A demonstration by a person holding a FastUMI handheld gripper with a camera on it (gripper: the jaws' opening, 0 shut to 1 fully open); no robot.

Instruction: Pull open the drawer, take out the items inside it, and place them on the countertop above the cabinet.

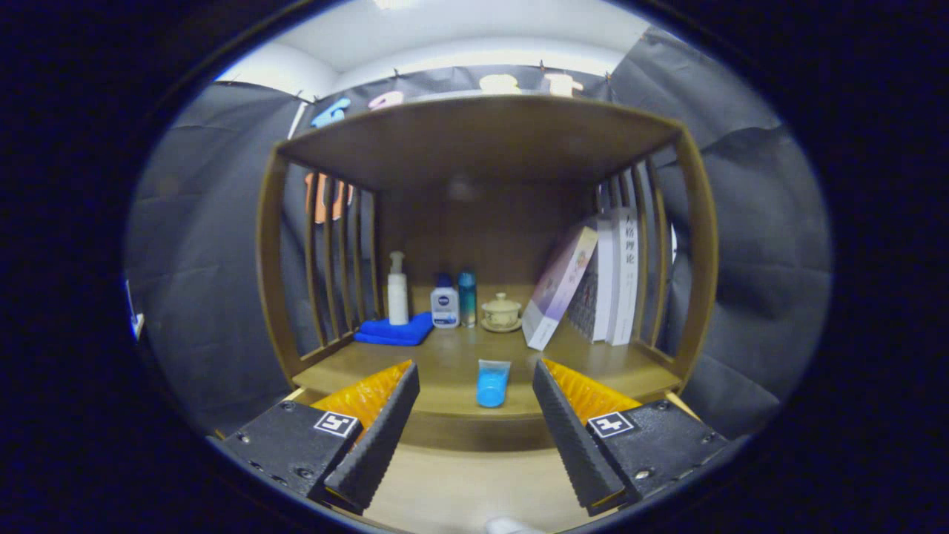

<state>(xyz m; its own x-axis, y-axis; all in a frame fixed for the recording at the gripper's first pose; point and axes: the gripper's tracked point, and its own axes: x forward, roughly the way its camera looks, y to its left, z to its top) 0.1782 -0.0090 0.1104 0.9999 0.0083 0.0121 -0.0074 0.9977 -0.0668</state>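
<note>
Fingers of the hand-held gripper stand wide apart and hold nothing, with bare wood showing in the gap between them. Just ahead of that gap a small blue tube lies near the front edge of the bench, well clear of both fingertips.

Slatted sides wall the bench on left and right, and a wooden top roofs it, so the way in is from the front alone. Middle of the bench is open; things crowd the back and the sides. At back left a folded blue cloth lies with a white pump bottle standing at its rear. Beside them stand a short white bottle and a slim teal bottle, then a lidded cup on a saucer. On the right, books stand upright, with one book leaning against them.

Below the front edge a lower wooden surface shows between the fingers; whether it is the drawer I cannot tell. Something pale is cut off nearest the camera, too little to name.
</note>
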